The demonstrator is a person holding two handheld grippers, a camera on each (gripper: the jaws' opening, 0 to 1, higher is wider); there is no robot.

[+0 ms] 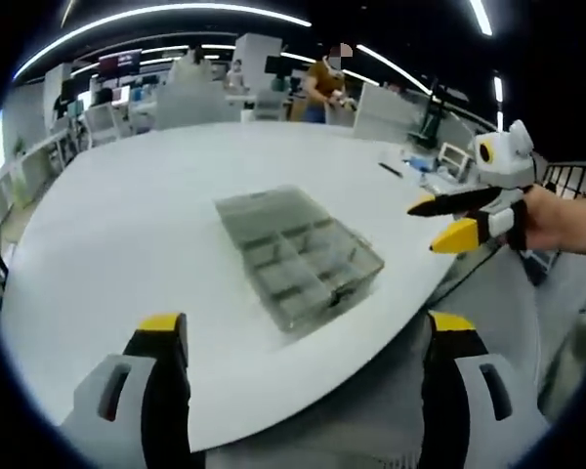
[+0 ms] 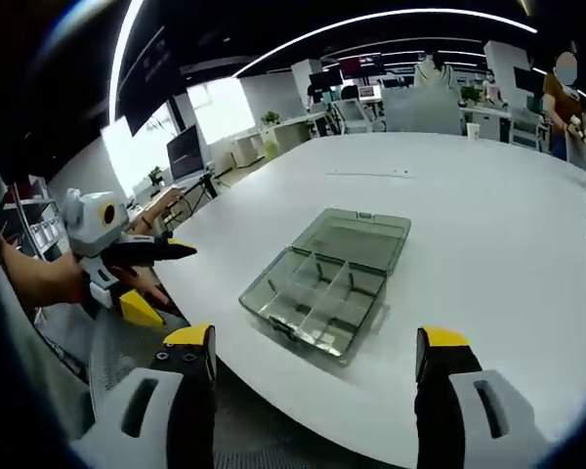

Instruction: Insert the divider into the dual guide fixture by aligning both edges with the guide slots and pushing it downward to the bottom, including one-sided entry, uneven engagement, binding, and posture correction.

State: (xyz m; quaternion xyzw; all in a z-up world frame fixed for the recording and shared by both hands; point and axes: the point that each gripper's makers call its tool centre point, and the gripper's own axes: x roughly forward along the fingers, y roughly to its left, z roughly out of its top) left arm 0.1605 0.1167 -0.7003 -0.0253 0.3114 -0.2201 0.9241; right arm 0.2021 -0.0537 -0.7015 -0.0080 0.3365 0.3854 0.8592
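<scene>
A clear grey compartment box [image 1: 298, 254] lies on the white round table [image 1: 137, 225] near its front edge. Its lid is folded flat behind it, and thin dividers stand in its slots. In the right gripper view the same box [image 2: 322, 288] sits just beyond my jaws. My left gripper [image 1: 308, 327] is open, short of the box, with nothing between its yellow-tipped jaws. My right gripper [image 2: 315, 342] is also open and empty. Each gripper shows in the other's view, held in a hand off the table edge: the right gripper [image 1: 426, 227] and the left gripper [image 2: 164, 280].
A dark pen [image 1: 391, 169] lies on the table's far right. Small items [image 1: 425, 161] sit by the right rim. A person [image 1: 324, 83] stands among desks and monitors beyond the table. The table edge [image 2: 205, 322] curves close in front of me.
</scene>
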